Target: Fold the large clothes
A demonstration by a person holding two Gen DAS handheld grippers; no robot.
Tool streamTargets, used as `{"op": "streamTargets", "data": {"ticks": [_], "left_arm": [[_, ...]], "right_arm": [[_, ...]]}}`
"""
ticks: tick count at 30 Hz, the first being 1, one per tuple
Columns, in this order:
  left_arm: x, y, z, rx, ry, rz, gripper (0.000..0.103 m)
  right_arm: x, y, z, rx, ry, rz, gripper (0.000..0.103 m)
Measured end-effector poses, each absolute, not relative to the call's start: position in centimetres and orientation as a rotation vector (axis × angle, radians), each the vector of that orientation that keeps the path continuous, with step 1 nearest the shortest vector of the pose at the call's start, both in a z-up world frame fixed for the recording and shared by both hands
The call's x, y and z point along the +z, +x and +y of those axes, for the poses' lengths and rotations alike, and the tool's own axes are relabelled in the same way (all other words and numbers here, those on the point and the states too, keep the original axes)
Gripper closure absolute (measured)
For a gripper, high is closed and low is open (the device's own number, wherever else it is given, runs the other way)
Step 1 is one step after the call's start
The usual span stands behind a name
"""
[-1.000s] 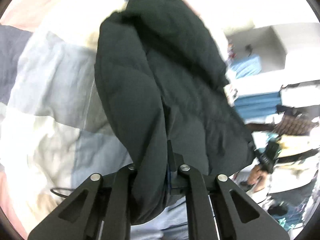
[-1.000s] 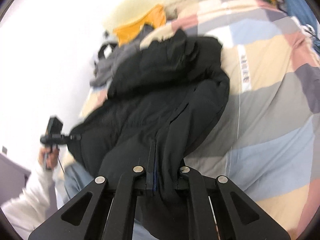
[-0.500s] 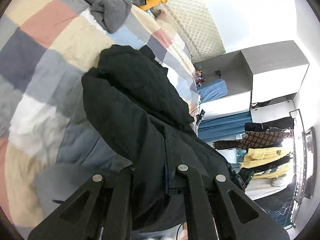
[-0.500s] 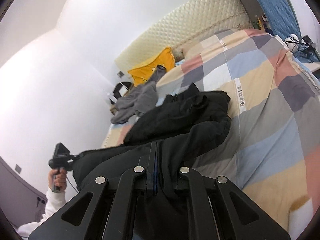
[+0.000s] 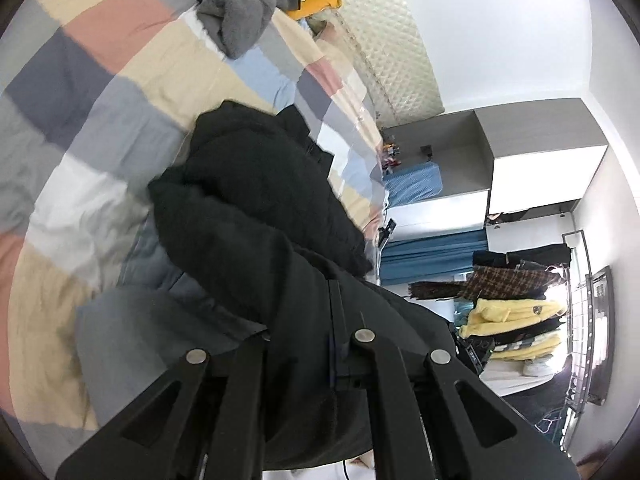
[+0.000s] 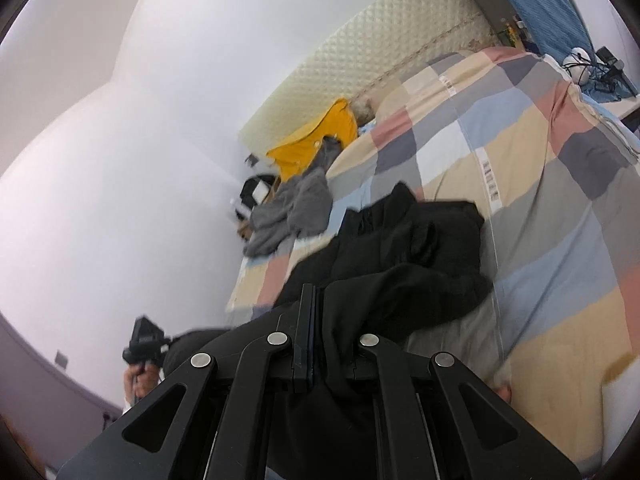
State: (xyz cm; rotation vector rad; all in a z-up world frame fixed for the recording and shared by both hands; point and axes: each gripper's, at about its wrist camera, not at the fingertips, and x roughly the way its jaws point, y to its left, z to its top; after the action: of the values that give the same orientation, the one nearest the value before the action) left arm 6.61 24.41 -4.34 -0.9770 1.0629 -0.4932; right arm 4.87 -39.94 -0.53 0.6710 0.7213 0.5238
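You hold the black padded jacket [image 5: 256, 216] pinched by its near edge in both the left tool [image 5: 308, 344] and the right tool [image 6: 316, 336], its far part resting on the checked bed cover [image 6: 520, 168], probably so it spreads flat for folding.

The jacket [image 5: 256, 216] is lying on the bed [image 5: 92, 92], its near end running into both grippers. A sweater [image 6: 292, 208] is lying beyond it, with a pillow [image 6: 316, 136] leaning against the headboard [image 6: 384, 40] behind.

Home bedroom, checked quilt [image 5: 120, 92], padded headboard [image 6: 384, 40], clothes rack [image 5: 520, 304]
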Motion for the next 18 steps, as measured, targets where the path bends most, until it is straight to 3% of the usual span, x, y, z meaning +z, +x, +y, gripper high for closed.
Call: {"op": "streamTargets", "data": {"ticks": [11,18], "left_arm": [[-2.5,18.7,23.7,-0.373,-1.003,1.102,0.096],[-4.6,24.6,22.4,-0.202,-0.987,1.091,0.094]], "right_arm": [[-2.2,18.0,-41.0,0.375,0.839,0.752,0.098],[-7.0,25.2,-41.7,0.255,0.975,0.815,0.097]]}}
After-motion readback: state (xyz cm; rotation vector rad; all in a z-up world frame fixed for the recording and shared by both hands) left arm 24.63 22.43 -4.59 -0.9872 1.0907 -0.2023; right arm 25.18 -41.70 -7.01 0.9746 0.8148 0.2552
